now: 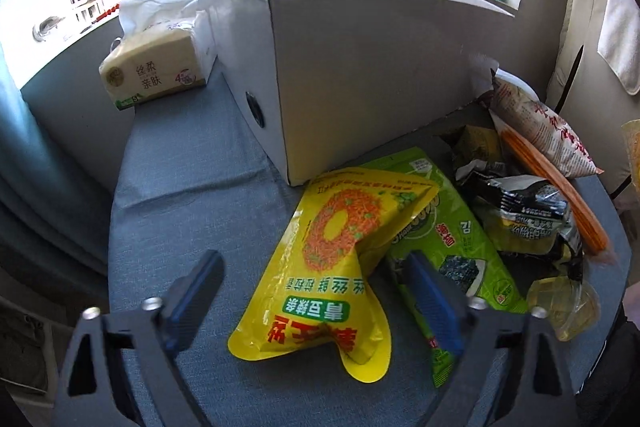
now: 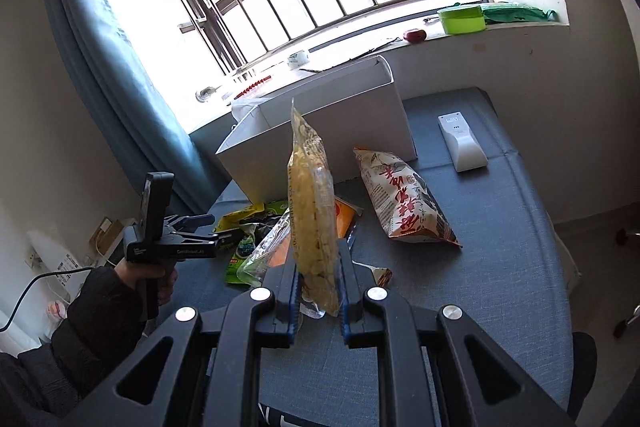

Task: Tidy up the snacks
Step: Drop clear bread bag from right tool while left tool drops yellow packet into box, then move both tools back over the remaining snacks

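A yellow snack bag lies flat on the blue-grey tablecloth, partly over a green seaweed pack. My left gripper straddles the yellow bag with its jaws apart; the left pad stands clear of it. It also shows in the right wrist view as the left gripper, held by a hand in a dark sleeve. My right gripper is shut on a clear bag of pale yellow chips, lifted upright above the table. Behind stands an open white box.
A red-and-white bag, an orange pack, black seaweed packets and a clear bag crowd the right of the pile. A tissue pack sits left of the box, a white device to its right.
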Demonstrator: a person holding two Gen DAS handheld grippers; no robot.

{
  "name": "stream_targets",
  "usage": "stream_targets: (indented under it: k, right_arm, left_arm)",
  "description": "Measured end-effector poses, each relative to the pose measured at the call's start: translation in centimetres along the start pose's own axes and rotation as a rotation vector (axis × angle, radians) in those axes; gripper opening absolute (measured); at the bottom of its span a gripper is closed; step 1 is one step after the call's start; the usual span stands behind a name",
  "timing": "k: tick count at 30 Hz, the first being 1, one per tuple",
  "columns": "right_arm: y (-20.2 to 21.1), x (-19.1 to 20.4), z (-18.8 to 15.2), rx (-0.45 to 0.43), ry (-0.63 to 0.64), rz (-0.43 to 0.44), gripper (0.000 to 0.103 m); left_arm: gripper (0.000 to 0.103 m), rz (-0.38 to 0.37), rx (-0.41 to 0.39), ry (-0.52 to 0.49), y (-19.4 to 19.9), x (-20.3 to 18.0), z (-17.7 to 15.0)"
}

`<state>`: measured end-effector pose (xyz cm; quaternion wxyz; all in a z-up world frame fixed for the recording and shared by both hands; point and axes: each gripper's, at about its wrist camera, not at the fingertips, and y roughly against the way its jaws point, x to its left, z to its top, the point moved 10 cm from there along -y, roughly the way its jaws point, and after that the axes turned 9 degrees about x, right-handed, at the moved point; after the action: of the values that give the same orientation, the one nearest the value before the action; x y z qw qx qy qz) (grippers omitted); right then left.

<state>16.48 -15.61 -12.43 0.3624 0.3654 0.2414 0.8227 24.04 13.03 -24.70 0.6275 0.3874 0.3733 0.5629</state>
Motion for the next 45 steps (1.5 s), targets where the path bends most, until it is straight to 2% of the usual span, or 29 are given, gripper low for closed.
stream_targets:
  k: [1,2,4,7,12,15,18,22,27,32,33,35,36,37,39,43,45]
  right_arm:
    - [-0.2,-0.1,0.0,0.006,-0.002,0.002,0.016]
    - [-0.3,0.0,-0.1,0.008,-0.004,0.002,0.016]
    - [-0.5,0.0,-0.2,0.012,-0.005,0.005,0.016]
    - [-0.8,0.2,-0.2,0.018,-0.004,0.013,0.016]
    - [-1.3,0.6,0.4,0.016,0.009,0.02,0.016]
    - [-1.7,1.1,1.8,0.011,0.023,0.033,0.016]
    - [-2.5,2.0,4.4,-0.001,0.064,0.017,0.016]
    - [-3.7,3.5,9.6,-0.036,0.11,0.017,0.016]
    - [-6.5,4.2,16.8,-0.049,0.105,0.024,0.016]
    - [-11.1,3.6,21.3,0.012,0.124,-0.028,0.016]
    - [-12.1,3.2,22.0,0.031,0.124,-0.043,0.016]
    - [-13.6,2.5,23.3,0.045,0.124,-0.064,0.017]
    - [-14.1,2.2,23.8,0.045,0.122,-0.059,0.024]
    - [-14.7,1.8,24.2,0.055,0.116,-0.063,0.057]
    - [-15.1,1.0,24.6,0.047,0.093,-0.066,0.103]
    - [-14.5,0.6,24.3,0.016,0.083,-0.052,0.103]
    - [-13.9,0.5,24.2,0.004,0.081,-0.057,0.103]
  left_arm:
    - [0.043,-0.061,0.009,0.006,0.0,-0.3,0.0]
    - [0.042,-0.066,0.006,0.016,0.3,-0.1,0.0]
    - [0.031,-0.054,-0.006,0.01,1.0,0.1,-0.1]
    - [0.027,-0.057,-0.063,0.025,2.8,0.2,-0.1]
    - [0.026,-0.142,-0.218,0.089,7.8,-0.4,0.6]
    - [0.026,-0.194,-0.323,0.11,11.4,-1.0,2.2]
    - [0.026,-0.213,-0.416,0.109,14.4,-1.7,5.4]
    - [0.026,-0.213,-0.49,0.113,16.4,-2.0,9.8]
    - [0.026,-0.192,-0.467,0.148,14.8,-1.7,15.9]
    - [0.027,-0.18,-0.418,0.194,11.9,-1.0,19.7]
    - [0.029,-0.173,-0.407,0.209,11.3,-0.7,20.2]
    - [0.045,-0.165,-0.358,0.219,9.9,-0.3,21.0]
    - [0.074,-0.139,-0.342,0.227,9.5,0.0,21.1]
    - [0.102,-0.111,-0.336,0.233,9.3,0.4,20.9]
    - [0.103,-0.111,-0.346,0.237,9.5,0.8,20.8]
    - [0.103,-0.113,-0.357,0.251,10.4,1.1,19.9]
    - [0.103,-0.09,-0.364,0.242,11.1,1.0,19.3]
